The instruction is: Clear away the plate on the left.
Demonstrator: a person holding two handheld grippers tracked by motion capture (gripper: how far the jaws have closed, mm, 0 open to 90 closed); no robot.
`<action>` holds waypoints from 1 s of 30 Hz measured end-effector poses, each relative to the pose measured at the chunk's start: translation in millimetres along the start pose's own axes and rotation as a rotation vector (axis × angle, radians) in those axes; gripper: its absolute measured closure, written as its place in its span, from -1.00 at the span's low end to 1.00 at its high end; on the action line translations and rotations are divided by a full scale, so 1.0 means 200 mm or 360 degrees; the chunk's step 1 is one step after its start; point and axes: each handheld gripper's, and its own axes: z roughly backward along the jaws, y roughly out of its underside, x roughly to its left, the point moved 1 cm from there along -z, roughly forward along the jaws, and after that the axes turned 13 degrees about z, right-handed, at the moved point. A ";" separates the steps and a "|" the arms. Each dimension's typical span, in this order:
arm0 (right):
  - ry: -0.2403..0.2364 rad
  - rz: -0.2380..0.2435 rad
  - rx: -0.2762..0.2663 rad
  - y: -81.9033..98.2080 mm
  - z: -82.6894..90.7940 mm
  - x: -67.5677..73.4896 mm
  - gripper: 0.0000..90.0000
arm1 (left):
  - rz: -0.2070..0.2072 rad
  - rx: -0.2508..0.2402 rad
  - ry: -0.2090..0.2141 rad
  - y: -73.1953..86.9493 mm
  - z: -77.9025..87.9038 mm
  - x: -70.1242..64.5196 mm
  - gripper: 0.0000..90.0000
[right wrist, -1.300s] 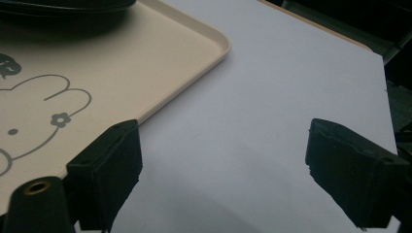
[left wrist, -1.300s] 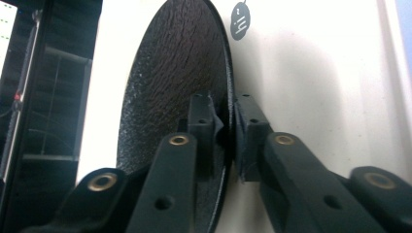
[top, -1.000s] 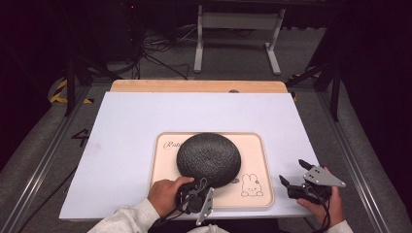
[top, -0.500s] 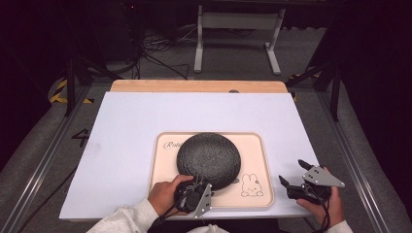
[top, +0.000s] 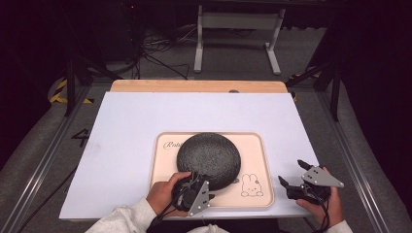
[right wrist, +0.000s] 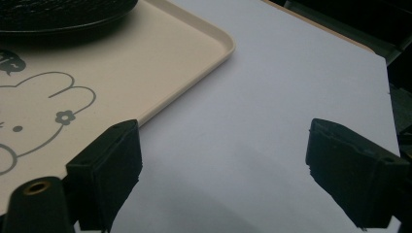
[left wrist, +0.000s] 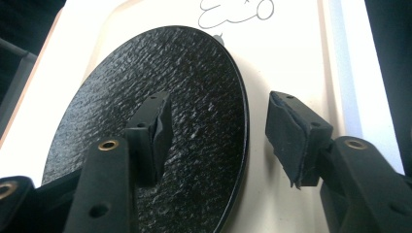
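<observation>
Lying on the tray, the plate was straddled at its near rim by the left claw, whose jaws had just been opening, pads clear. The right claw was held agape beside the tray.

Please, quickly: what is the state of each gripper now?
Left gripper: open, jaws just been opening, rim of the black textured round plate between them, not pressed.
Right gripper: open, holding nothing.

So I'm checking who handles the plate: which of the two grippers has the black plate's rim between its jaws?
The left gripper: its jaws, just opening, straddle the black plate rim on the tray. The right gripper hovers open beside the tray.
</observation>
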 end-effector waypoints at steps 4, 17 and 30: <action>0.0000 0.0002 -0.0001 0.00 0.00 0.00 -0.70 | 0.0057 -0.0036 0.0005 0.00 0.01 0.01 -0.29; -0.0007 0.0022 0.0005 0.00 0.00 0.01 -0.70 | 0.0186 -0.0106 -0.0049 0.01 0.05 0.07 -0.74; -0.0010 0.0016 0.0003 0.00 0.00 0.01 -0.70 | 0.0256 -0.0177 -0.0081 0.02 0.09 0.14 -0.80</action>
